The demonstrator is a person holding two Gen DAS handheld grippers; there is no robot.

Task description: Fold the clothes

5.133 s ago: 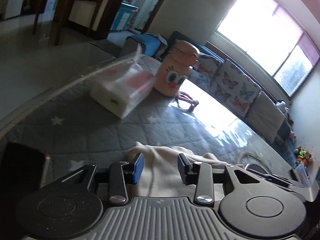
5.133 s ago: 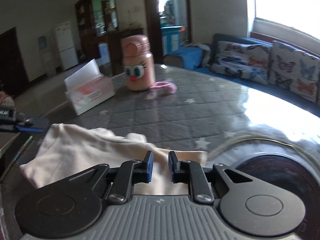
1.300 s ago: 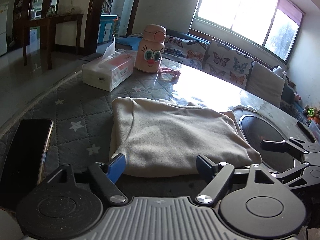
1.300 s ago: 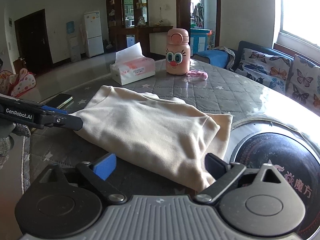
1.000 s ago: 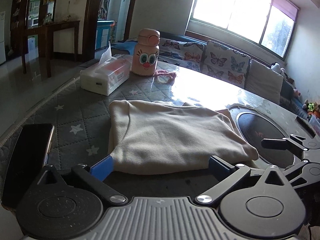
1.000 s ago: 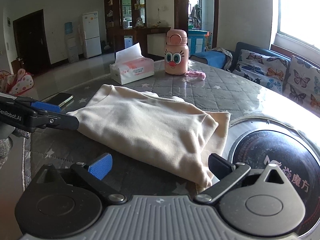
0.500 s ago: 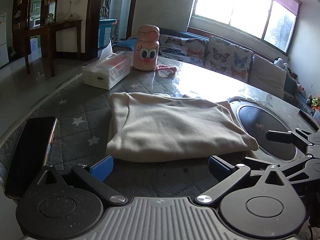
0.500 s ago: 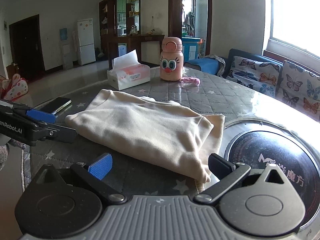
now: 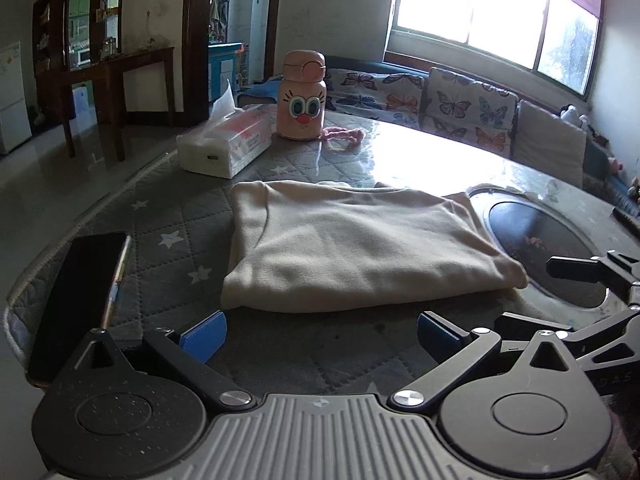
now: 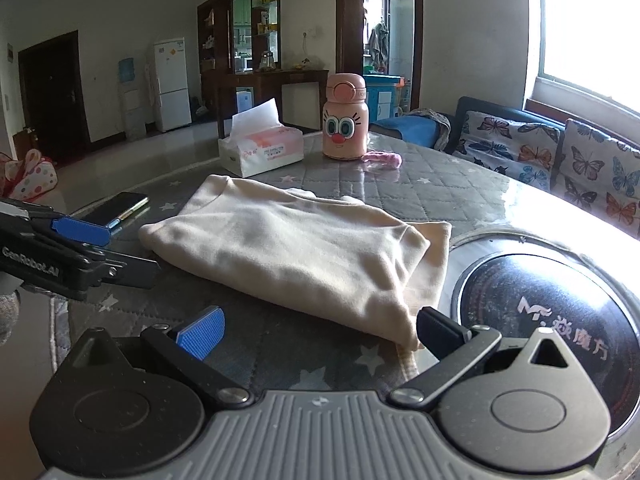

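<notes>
A cream garment (image 9: 352, 240) lies folded into a flat rectangle on the grey quilted star-pattern table cover (image 9: 168, 216); it also shows in the right wrist view (image 10: 304, 248). My left gripper (image 9: 320, 336) is open and empty, held just short of the garment's near edge. My right gripper (image 10: 320, 334) is open and empty, near the garment's right front corner. The left gripper also shows at the left of the right wrist view (image 10: 80, 248), and the right gripper at the right of the left wrist view (image 9: 592, 288).
A black phone (image 9: 76, 292) lies at the table's left edge. A tissue box (image 9: 228, 148), a pink cartoon bottle (image 9: 302, 96) and a pink band (image 9: 344, 134) stand behind the garment. A round black hob (image 10: 548, 304) is set into the table at right.
Both grippers let go of the garment, opened wide and drew back from it. The garment now lies folded and still.
</notes>
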